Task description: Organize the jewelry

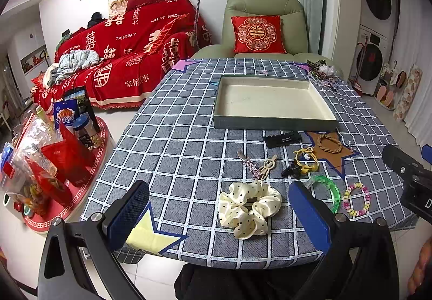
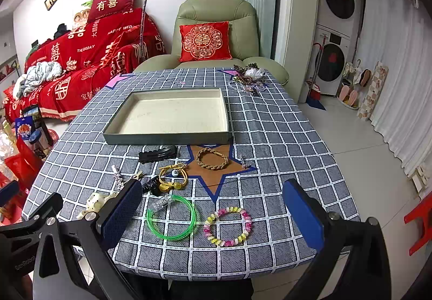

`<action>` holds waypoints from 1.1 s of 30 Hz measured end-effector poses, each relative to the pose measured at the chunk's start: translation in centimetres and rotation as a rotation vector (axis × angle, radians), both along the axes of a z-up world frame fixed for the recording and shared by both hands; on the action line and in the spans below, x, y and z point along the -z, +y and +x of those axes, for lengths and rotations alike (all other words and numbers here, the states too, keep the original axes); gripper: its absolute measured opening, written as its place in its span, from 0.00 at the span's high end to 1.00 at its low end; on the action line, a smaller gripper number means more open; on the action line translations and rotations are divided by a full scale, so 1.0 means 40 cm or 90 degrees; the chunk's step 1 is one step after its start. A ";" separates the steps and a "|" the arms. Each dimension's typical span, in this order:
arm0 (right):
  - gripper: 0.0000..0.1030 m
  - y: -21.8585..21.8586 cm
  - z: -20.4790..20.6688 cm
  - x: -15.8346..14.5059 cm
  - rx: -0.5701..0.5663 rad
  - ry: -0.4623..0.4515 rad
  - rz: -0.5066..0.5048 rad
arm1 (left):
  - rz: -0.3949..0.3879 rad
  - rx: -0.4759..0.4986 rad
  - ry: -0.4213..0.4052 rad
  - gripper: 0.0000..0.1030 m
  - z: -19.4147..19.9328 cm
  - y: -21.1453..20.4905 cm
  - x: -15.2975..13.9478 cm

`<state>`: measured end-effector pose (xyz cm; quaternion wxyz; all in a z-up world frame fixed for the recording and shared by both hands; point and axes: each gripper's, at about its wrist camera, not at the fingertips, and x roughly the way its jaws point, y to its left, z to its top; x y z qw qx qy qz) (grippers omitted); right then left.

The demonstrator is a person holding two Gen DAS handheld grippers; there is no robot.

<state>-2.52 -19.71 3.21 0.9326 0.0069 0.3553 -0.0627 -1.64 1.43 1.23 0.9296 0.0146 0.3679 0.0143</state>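
Now both grippers held wide apart, nothing gripped. Left gripper hung over cream dotted scrunchie at near table edge. Right gripper hung over green bangle & pink/yellow bead bracelet, side by side. Tray seen mid-table w/ nothing inside; braided bracelet, black clip just in front.

Right gripper fingers spread wide above the desk. Green bangle and beaded bracelet between them; tray at 12 o'clock.
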 end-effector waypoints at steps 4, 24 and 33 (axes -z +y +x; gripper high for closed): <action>0.00 0.000 0.000 0.000 0.000 0.000 0.000 | 0.000 0.001 -0.001 0.00 0.001 -0.001 0.000; 0.00 0.001 -0.002 0.005 0.001 0.004 0.002 | 0.000 0.001 0.001 0.00 0.002 -0.002 -0.001; 0.00 0.000 -0.003 0.007 0.001 0.005 0.001 | 0.000 0.001 0.003 0.00 0.000 0.000 0.004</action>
